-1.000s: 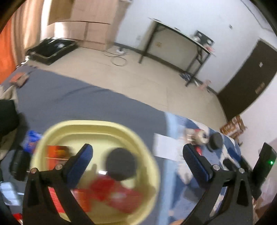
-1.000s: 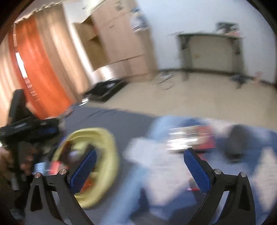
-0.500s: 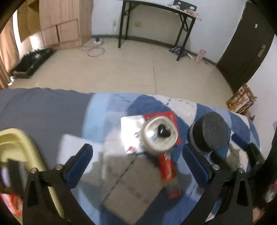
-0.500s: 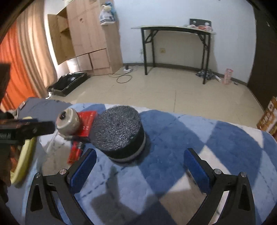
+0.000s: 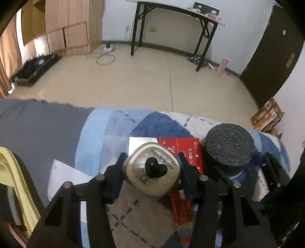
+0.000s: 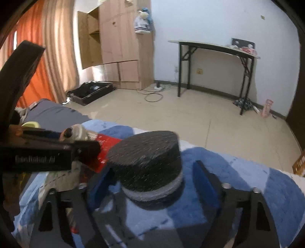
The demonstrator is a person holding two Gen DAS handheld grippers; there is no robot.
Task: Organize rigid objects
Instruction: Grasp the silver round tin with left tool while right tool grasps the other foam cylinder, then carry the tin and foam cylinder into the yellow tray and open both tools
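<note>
Moved since prior frames: both grippers came off the yellow basin (image 5: 11, 171) side, now down over blue checked blanket (image 5: 122, 124); both jaws just closing.
L gripper (image 5: 151, 167): clamped on silver Hello Kitty tin (image 5: 152, 171), pads pressing both sides.
Tin: rounded, black heart knob (image 5: 155, 167) on lid, sits on red box (image 5: 188, 150).
Red box: flat on blanket, partly under tin; 2nd red pack (image 5: 181, 208) below it.
R gripper (image 6: 150, 177): jaws narrowed around black round sponge (image 6: 146, 160), sponge between fingers; pad contact unclear, blur, gap seen on right side.
Sponge: black top, grey base layer, on blanket just right of red box.
Basin: far left edge of L view, on grey sheet (image 5: 38, 124).
Bg: black-leg table (image 5: 171, 17), wood wardrobe (image 6: 122, 47), orange curtain (image 6: 38, 66).
</note>
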